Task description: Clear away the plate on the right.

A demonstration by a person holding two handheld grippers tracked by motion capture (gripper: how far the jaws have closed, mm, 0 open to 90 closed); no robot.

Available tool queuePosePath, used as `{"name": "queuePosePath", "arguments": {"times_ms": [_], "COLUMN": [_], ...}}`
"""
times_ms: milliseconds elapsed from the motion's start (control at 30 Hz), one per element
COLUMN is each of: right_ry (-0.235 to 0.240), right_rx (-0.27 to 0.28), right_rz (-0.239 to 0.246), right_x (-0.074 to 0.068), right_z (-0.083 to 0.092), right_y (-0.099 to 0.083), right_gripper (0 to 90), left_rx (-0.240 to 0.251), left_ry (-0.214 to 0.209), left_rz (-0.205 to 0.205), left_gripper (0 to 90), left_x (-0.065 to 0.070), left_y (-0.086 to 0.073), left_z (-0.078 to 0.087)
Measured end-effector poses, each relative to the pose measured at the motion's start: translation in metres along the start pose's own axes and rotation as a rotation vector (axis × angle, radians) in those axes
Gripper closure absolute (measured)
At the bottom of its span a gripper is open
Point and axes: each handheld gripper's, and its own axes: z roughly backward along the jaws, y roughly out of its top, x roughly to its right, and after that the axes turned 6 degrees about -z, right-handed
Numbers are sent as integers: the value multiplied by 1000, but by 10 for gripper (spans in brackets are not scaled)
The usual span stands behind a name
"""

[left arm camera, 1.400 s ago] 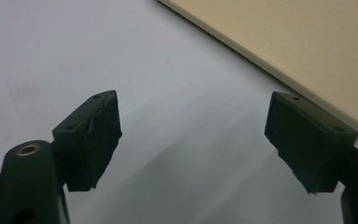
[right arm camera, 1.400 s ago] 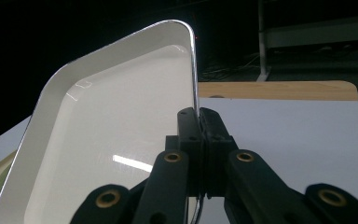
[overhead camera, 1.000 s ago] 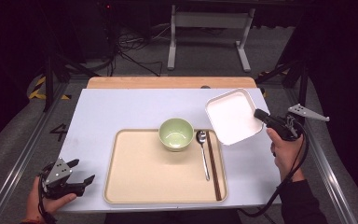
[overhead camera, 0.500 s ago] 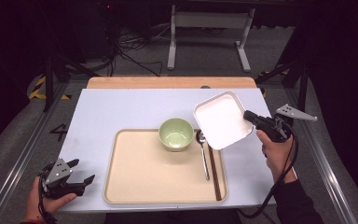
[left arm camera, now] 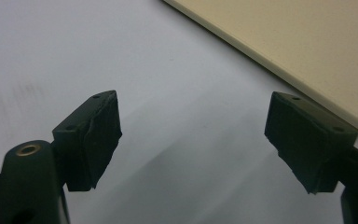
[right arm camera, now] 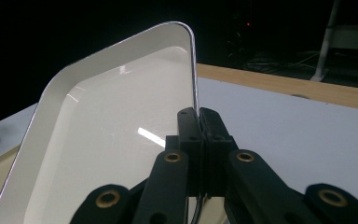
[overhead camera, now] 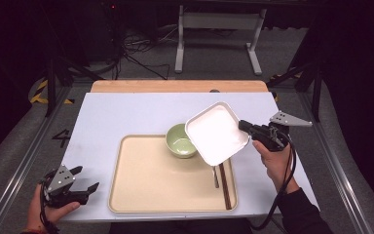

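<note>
Right gripper (overhead camera: 246, 127) clamps a white plate (overhead camera: 216, 133) by its rim, tilted above the tray (overhead camera: 146, 192); lowering comes next, likely. Left gripper (overhead camera: 85, 181) rests beside the tray, jaws apart.

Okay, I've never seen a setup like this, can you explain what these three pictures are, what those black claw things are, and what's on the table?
A person sits at a white table, holding a handheld two-jaw gripper in each hand. The wide picture comes from a camera above; the other two come from cameras riding on each gripper, looking along its black jaws. The right gripper is clamped on the rim of a white square plate, holding it tilted in the air above a beige tray. On the tray are a green bowl, a spoon and dark chopsticks. The left gripper sits open, holding nothing, near the tray's corner.
</note>
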Motion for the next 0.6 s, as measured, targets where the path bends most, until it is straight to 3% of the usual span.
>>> {"name": "queuePosePath", "arguments": {"times_ms": [600], "right_ry": [75], "right_rx": [-92], "right_rz": [125], "right_x": [-36], "right_z": [-30], "right_y": [-7], "right_gripper": [893], "left_rx": [-7], "left_ry": [1], "left_rz": [-3], "left_gripper": [194], "left_x": [1], "left_y": [0], "left_z": [0]}}
